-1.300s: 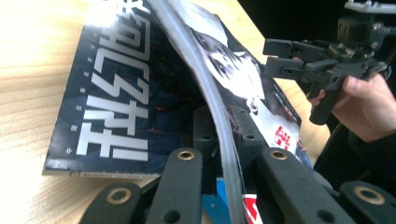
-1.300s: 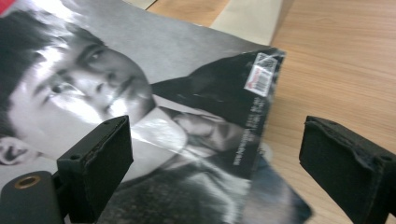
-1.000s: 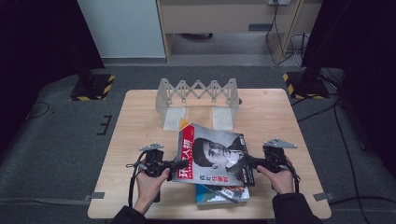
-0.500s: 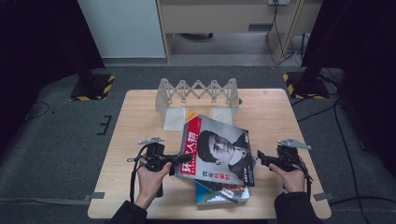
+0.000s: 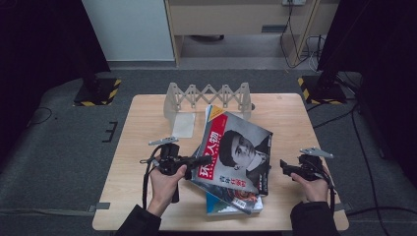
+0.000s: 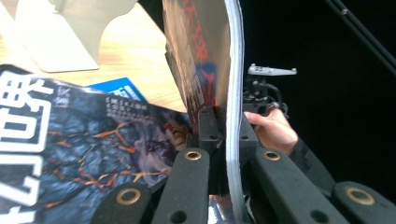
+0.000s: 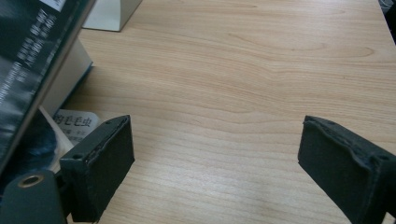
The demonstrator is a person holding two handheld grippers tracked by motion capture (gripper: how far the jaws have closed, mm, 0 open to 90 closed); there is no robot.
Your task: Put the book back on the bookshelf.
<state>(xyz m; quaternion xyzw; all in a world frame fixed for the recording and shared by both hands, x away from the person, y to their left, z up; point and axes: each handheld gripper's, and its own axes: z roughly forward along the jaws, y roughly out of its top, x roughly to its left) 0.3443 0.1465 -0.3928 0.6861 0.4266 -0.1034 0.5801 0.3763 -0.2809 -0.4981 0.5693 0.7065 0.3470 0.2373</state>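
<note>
Between the closed jaws of the left gripper [image 5: 199, 161] sits the left edge of a magazine [image 5: 236, 152], the one with a portrait and a red title band on its cover. The pads pinch the page block from both sides; in the left gripper view the magazine [image 6: 205, 56] stands almost edge-on, rising straight out of the jaws with its white page edge running up past the pads. From the gripper the magazine spreads away to the right and toward the far side of the table [image 5: 285, 113], tilted, its left edge lifted in the grip and its lower right part resting on the stack beneath.

Under and just ahead of the left gripper lies a second magazine with a dark, cracked-rock cover [image 6: 79, 140], and a blue booklet [image 5: 221, 205] pokes out from below the stack near the table's front edge. Beyond the held magazine, on the far side from the gripper, stands a pale folding rack [image 5: 209, 96].

The right gripper [image 5: 285, 168] hangs off the magazine's right edge, close by but apart from it. Its jaws stand wide with nothing but bare wood between them; in the right gripper view the magazine's dark edge [image 7: 32, 60] slants past the left jaw, just beside it, without touching either pad.
</note>
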